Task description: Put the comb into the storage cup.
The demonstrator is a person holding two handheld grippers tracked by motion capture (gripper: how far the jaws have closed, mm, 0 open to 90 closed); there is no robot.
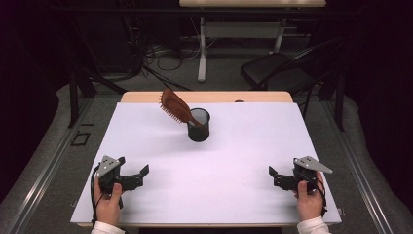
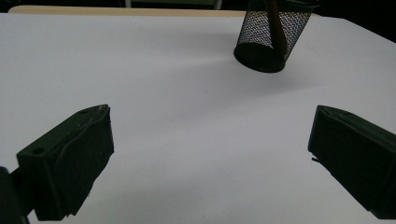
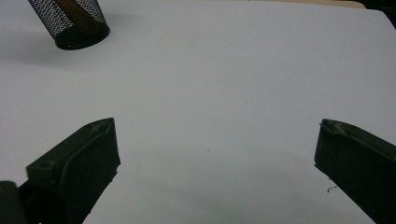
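Note:
A black mesh cup stands upright on the white table sheet, toward the back middle. A brown hairbrush leans in it, handle down, bristled head sticking out up and to the left. The cup is ahead and to the right in the left gripper view, with the brush handle seen through the mesh. In the right gripper view the cup is at the far upper left. My left gripper rests open at the front left. At the front right my right gripper is open too; both hold nothing.
The wooden table edge shows behind the sheet. Beyond it are a black chair, a white desk frame and cables on the floor. Bare sheet lies between the grippers and the cup.

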